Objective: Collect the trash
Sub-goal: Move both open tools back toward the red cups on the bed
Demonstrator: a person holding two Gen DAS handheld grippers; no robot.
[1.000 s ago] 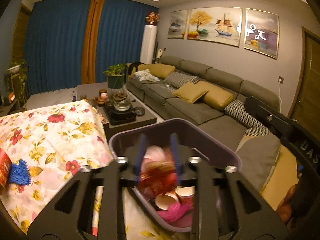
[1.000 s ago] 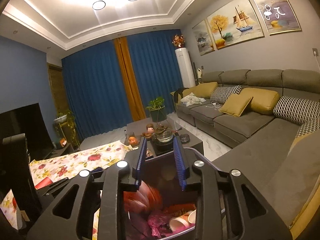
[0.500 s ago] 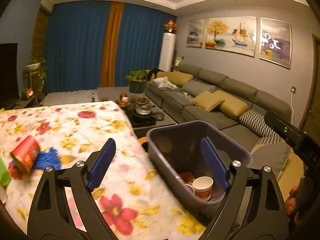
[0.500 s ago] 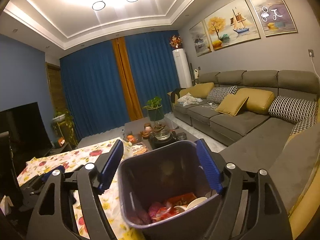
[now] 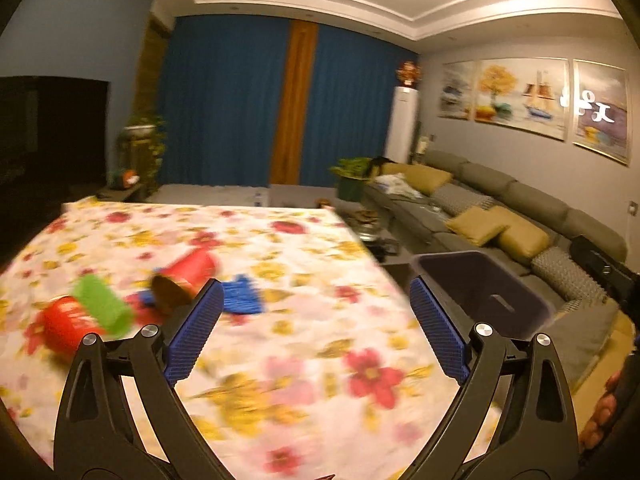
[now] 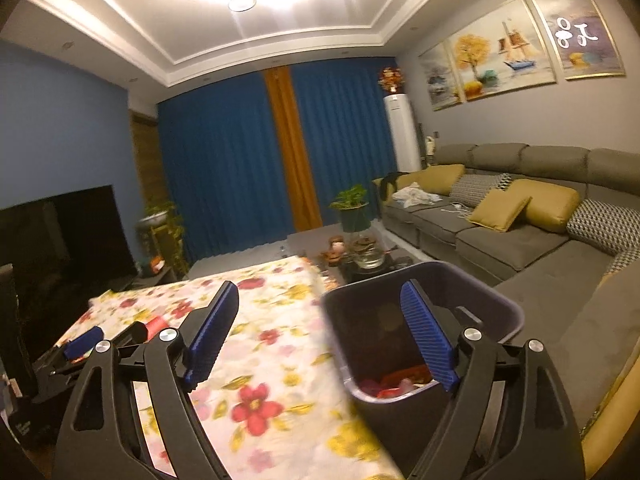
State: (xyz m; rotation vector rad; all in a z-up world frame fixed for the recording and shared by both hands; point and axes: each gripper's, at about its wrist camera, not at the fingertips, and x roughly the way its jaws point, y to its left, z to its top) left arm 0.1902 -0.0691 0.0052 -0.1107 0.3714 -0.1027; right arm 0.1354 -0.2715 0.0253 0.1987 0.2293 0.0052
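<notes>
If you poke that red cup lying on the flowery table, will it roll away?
Probably, a little. The red cup lies on its side, so its round wall could roll, likely curving. It looks like a thin disposable cup, so probably light and easy to squash. The tablecloth might slow it.

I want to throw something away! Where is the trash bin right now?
The dark purple trash bin stands off the right edge of the flowery table, between it and the grey sofa, seen in both views.
</notes>
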